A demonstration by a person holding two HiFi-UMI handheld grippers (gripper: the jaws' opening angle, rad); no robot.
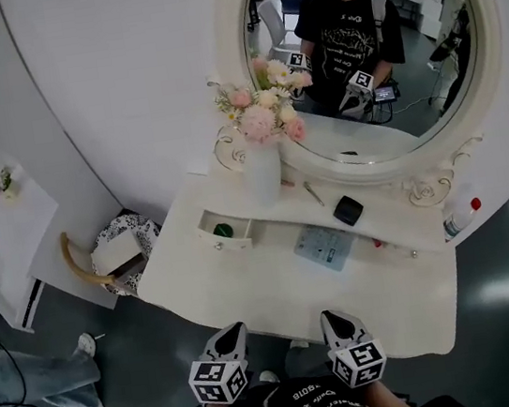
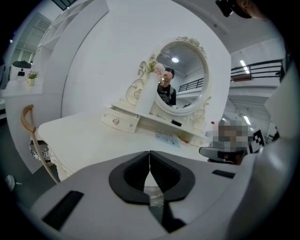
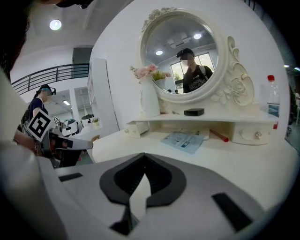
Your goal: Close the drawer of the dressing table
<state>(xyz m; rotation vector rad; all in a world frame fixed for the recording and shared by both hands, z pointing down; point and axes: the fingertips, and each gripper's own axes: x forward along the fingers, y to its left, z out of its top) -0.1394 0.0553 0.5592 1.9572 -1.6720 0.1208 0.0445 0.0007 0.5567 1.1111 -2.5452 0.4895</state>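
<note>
The left claw (image 1: 232, 332) and right claw (image 1: 334, 319) are held clenched and empty at bottom centre. The drawer (image 1: 224, 231) is seen open at centre left of the counter (image 1: 248, 289).

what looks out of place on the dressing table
The small left drawer stands pulled out, with a green thing showing inside, while the right drawer sits shut and flush. Nothing looks spilled or broken.
</note>
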